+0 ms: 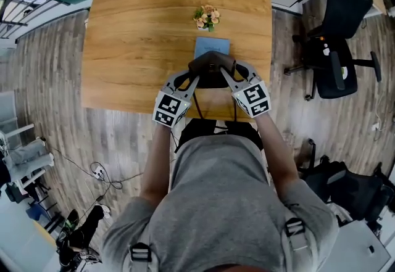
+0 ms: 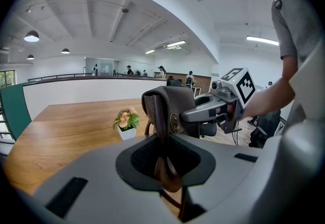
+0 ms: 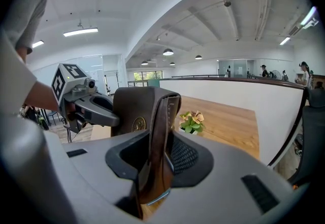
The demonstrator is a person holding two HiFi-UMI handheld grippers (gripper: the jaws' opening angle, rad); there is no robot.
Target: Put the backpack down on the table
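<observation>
The backpack [image 1: 212,69] was a brown leather one. It hung upright between my two grippers, over the near edge of the wooden table [image 1: 136,30], with its tall axis running up and down. I could not tell whether its base had met the wood, because my own grippers covered that part from above.

My left gripper [image 1: 196,74] was clamped narrowly on a thin leather strap at the pack's left side. In the left gripper view that strap ran straight down between the jaws [image 2: 165,167]. My right gripper [image 1: 226,74] was closed on a thicker stitched leather edge at the right side, so its jaws [image 3: 156,167] stood a little wider. The two grips faced each other across the top of the pack and were about equally near it, so neither hand led.

The pack sat straight ahead of both grippers, so I judged the coming move to be a short one forward and down, with both hands kept level to stop it tipping.

A flat blue item [image 1: 212,46] lay just beyond the pack and seemed to touch or slip under its far side. A small potted flower [image 1: 207,17] stood farther along the same line, which left little room ahead. A black office chair [image 1: 336,49] stood well off to the right, on the floor.
</observation>
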